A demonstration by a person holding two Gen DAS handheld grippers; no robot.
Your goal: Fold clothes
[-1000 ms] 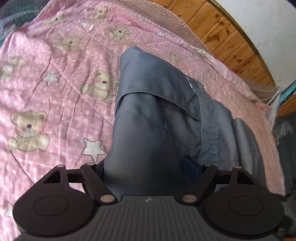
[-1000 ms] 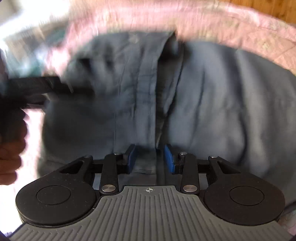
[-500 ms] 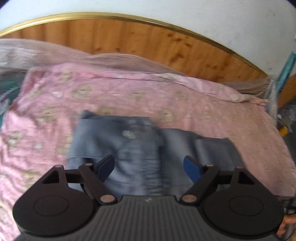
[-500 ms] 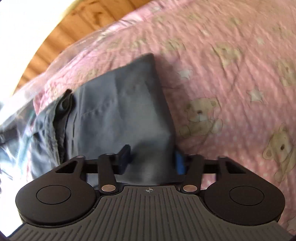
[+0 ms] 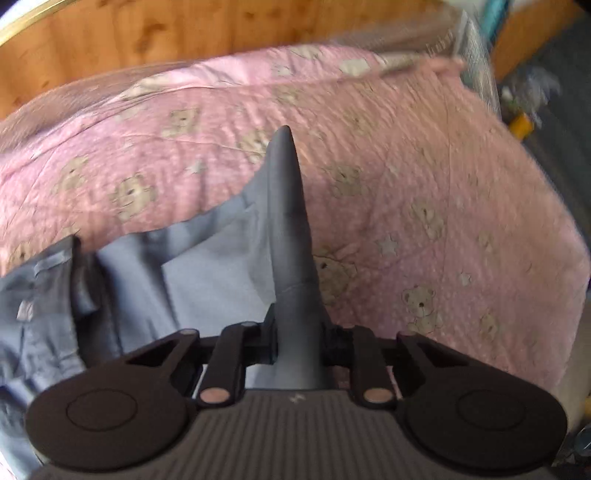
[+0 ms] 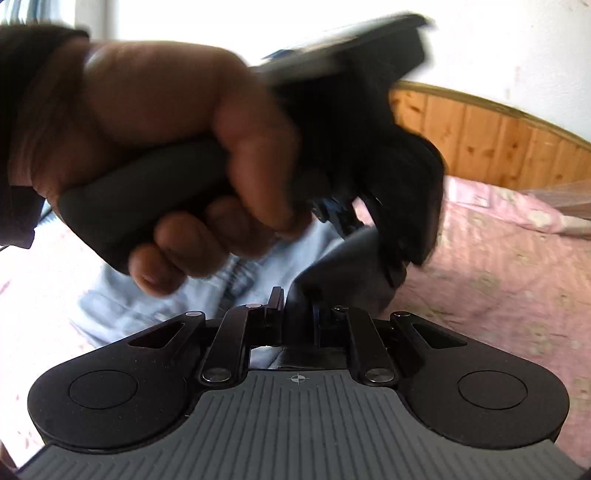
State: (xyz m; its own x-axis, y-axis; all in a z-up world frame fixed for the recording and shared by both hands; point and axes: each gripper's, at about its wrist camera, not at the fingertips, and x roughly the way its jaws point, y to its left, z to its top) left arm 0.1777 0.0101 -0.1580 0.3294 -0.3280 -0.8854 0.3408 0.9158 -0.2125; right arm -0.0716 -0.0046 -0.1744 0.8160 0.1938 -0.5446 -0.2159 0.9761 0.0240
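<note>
The left tool (image 5: 297, 341) has just been closing, and its jaws now pinch a narrow ridge of the grey-blue cotton garment (image 5: 207, 273), which rises from between the pads in a dark, tapering fold pointing away from the camera. The rest of that garment spreads to the left of the fold, partly flat and partly bunched, on the pink quilted bedspread printed with teddy bears and stars (image 5: 436, 177) that covers the bed. Behind the bedspread runs a curved wooden headboard with a gold-coloured rim (image 5: 155, 33). The right tool (image 6: 298, 317) has also been closing, by a little, and its jaws stand nearly together, clamped on a dark fold of the same cloth (image 6: 347, 269), which climbs from the pads toward the other tool. In the right wrist view the person's hand (image 6: 159, 147) fills the upper left, wrapped around the dark handle of the left tool (its body is blurred), and that tool's fingers (image 6: 343, 218) reach down to the cloth just above the right tool's pads. Paler cloth lies below the hand, overexposed, so its folds cannot be read.
</note>
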